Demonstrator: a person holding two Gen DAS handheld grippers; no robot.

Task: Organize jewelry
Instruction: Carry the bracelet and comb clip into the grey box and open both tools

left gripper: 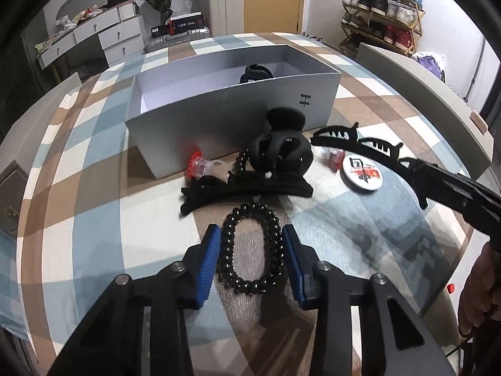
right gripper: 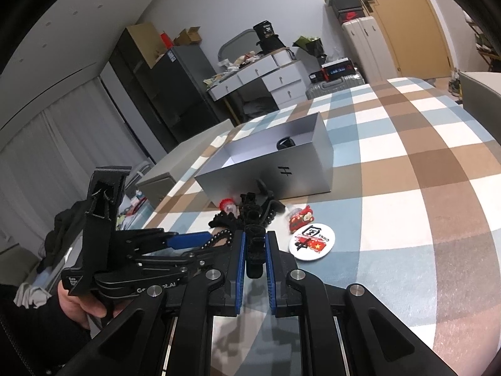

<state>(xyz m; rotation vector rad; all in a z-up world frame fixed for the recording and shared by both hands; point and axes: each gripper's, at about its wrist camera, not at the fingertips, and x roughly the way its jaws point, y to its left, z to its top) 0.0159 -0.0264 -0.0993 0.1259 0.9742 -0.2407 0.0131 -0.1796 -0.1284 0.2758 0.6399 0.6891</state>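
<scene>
A lived-in home bedroom: shoe rack, drawer desk, suitcases, fridge.

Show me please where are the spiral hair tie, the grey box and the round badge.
spiral hair tie (left gripper: 250, 247): left wrist view, on the right side of its coil loop.
grey box (left gripper: 219, 116): left wrist view, on its near outer wall.
round badge (right gripper: 311, 242): right wrist view, on the middle of its printed face.

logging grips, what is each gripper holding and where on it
Right gripper: shut on long black toothed hair clip, at one end. Left gripper: pads flank black spiral hair tie's sides; contact unclear.
</scene>
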